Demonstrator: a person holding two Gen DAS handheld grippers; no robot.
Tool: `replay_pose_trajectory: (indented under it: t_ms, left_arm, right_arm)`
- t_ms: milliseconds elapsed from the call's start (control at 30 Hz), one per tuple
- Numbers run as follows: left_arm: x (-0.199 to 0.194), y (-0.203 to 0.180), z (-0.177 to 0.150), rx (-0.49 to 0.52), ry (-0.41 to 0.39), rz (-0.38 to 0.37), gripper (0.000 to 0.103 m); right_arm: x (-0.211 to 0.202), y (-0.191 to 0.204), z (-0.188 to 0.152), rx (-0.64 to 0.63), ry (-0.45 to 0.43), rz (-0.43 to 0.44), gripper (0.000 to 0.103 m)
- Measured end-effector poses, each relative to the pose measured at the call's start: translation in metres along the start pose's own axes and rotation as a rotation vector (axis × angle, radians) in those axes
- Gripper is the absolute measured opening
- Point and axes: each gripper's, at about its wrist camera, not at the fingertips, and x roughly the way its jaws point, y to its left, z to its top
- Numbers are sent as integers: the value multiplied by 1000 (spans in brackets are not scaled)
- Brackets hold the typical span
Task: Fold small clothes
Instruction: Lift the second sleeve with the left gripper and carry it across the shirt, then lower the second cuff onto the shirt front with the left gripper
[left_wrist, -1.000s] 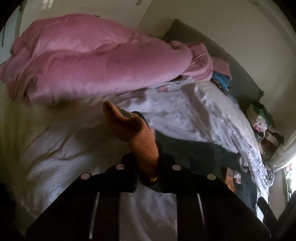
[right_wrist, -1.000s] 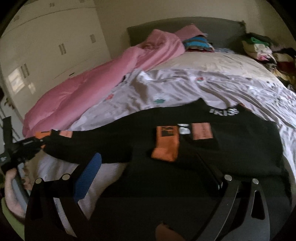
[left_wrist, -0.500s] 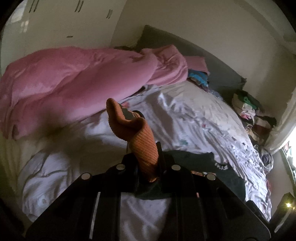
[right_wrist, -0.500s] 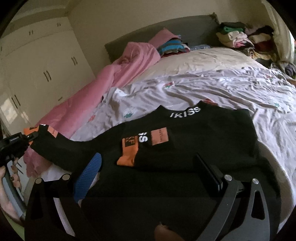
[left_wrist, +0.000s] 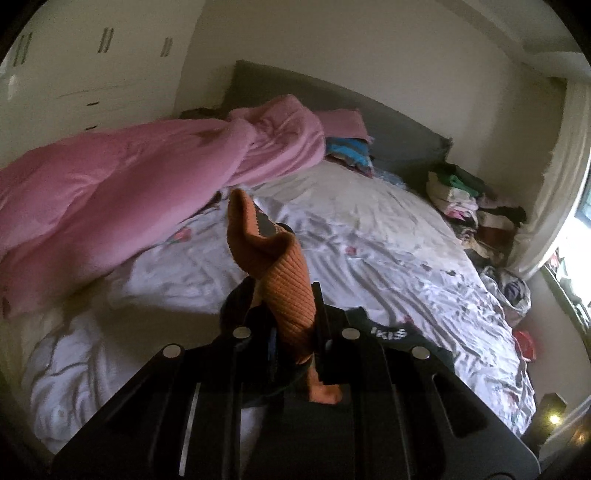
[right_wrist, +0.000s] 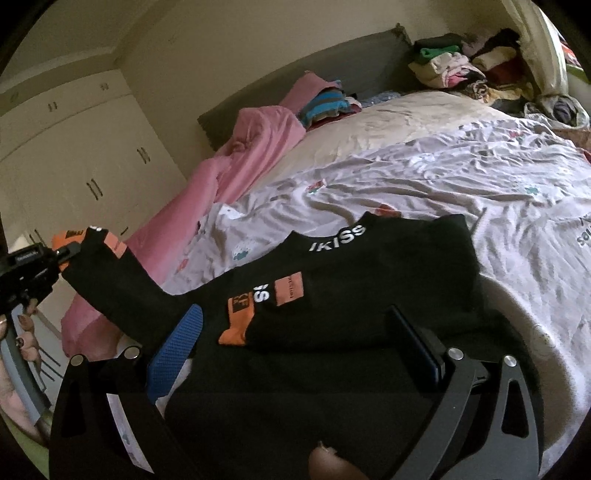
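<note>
- The black sweater (right_wrist: 369, 295) lies spread on the bed (right_wrist: 461, 177), with its collar toward the headboard (right_wrist: 295, 74). White letters "IKISS" are on the collar.
- One sleeve (right_wrist: 118, 291) is lifted off the bed and stretches out to the left side of the right wrist view. Its orange cuff (left_wrist: 284, 280) is at the end.
- The left gripper (left_wrist: 286, 317) is closed on the orange cuff. In the left wrist view the ribbed cuff stands up between the two fingers, and its end bends over to the left.
- In the right wrist view the left gripper (right_wrist: 61, 254) is seen at the left edge, holding the cuff above the pink blanket (right_wrist: 221, 173).
- The other sleeve is folded across the chest of the sweater; its orange cuff (right_wrist: 240, 321) lies on the black cloth, beside orange patches.
- The right gripper (right_wrist: 295, 339) is wide open and holds nothing. Its blue pad (right_wrist: 177, 347) and its dark finger (right_wrist: 413, 343) are over the lower part of the sweater. I cannot tell if they touch the cloth.
- A pile of clothes (right_wrist: 461, 70) lies at the far corner of the bed, near the headboard, and folded striped clothes (right_wrist: 325, 103) lie next to the pink blanket.
- White wardrobe doors (right_wrist: 74, 147) stand behind the pink blanket.
</note>
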Motion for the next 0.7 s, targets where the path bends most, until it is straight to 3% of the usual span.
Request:
replay_pose_trajectory:
  t_ms: [700]
  left_arm:
    - [36, -89, -34, 132, 86, -120, 7]
  right_arm:
    - [-27, -65, 5, 116, -60, -78, 98]
